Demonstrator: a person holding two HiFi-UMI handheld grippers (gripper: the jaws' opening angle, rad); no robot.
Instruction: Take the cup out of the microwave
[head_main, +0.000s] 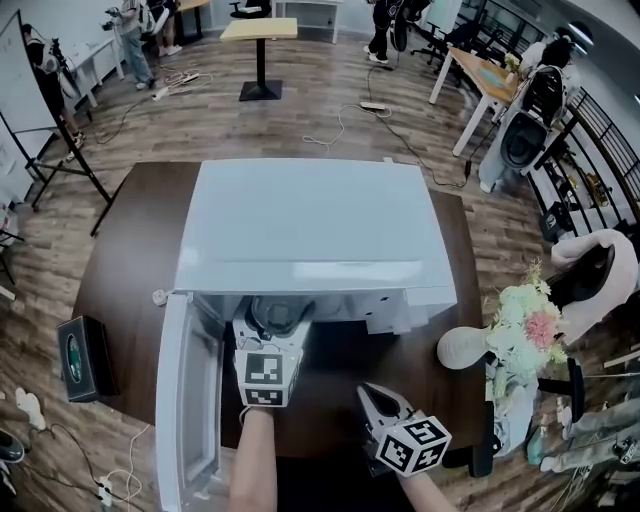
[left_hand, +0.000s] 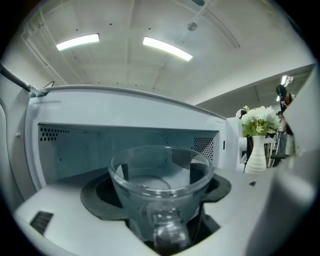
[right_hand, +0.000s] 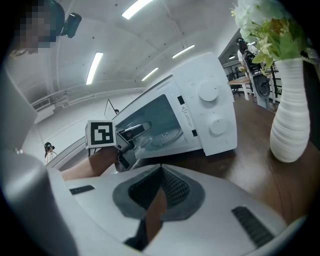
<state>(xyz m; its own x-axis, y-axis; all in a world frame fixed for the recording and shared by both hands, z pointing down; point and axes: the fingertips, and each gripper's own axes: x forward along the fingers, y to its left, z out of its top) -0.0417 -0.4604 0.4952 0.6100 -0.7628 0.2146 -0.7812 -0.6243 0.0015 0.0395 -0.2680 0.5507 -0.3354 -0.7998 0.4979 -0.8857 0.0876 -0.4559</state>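
**A:** Left gripper view first: what have you got?

**B:** My left claw is clamped on the cup. It's clear, smooth, round glass, at the microwave mouth. My right claw is closed and empty over the dark table.

**A:** Risk?

**B:** I reckon the slick glass could slide off my pads, or its rim could clip the white door.

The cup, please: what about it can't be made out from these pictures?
- Left gripper view: the cup's base is cut off at the bottom edge, so whether it rests on the microwave floor is unclear.
- Head view: the microwave's top and the left hand-held gripper hide nearly all of it.
- Right gripper view: it is small and blurred beside that gripper.
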